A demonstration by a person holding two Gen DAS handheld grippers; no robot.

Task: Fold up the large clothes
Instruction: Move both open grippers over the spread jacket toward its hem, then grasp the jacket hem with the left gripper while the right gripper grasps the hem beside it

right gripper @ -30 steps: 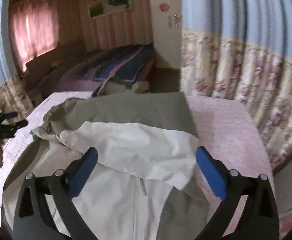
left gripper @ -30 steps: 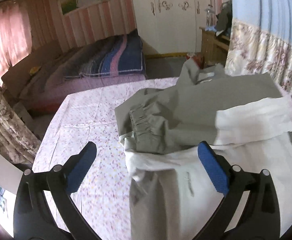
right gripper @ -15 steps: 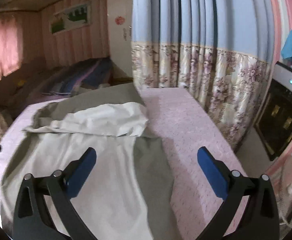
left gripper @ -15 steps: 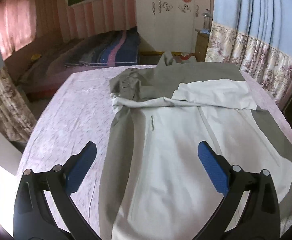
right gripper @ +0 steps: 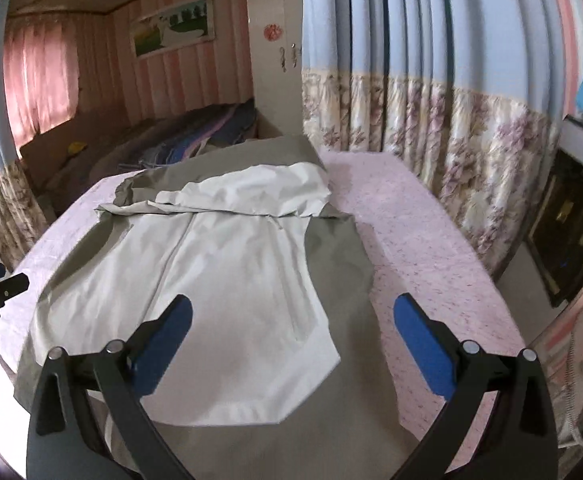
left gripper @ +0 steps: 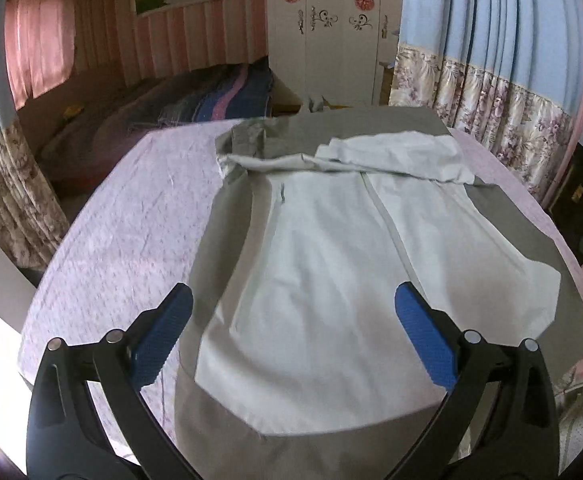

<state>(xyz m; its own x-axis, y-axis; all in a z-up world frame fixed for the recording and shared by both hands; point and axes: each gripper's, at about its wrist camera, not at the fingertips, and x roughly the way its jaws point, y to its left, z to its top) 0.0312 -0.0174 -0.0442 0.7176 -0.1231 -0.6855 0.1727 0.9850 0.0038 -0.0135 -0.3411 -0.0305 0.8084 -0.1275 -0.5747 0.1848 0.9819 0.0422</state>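
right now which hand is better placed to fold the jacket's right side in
Right. The right hand-held gripper hangs open over the jacket near its olive right edge; the left hand-held gripper sits nearer the opposite edge.

Left claw (left gripper: pixel 293 334) and right claw (right gripper: pixel 291 334) wide apart, empty.

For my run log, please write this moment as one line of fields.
stage: mid-fold | jacket: flat on table, top part folded down | left gripper: open, empty, above jacket | right gripper: open, empty, above jacket
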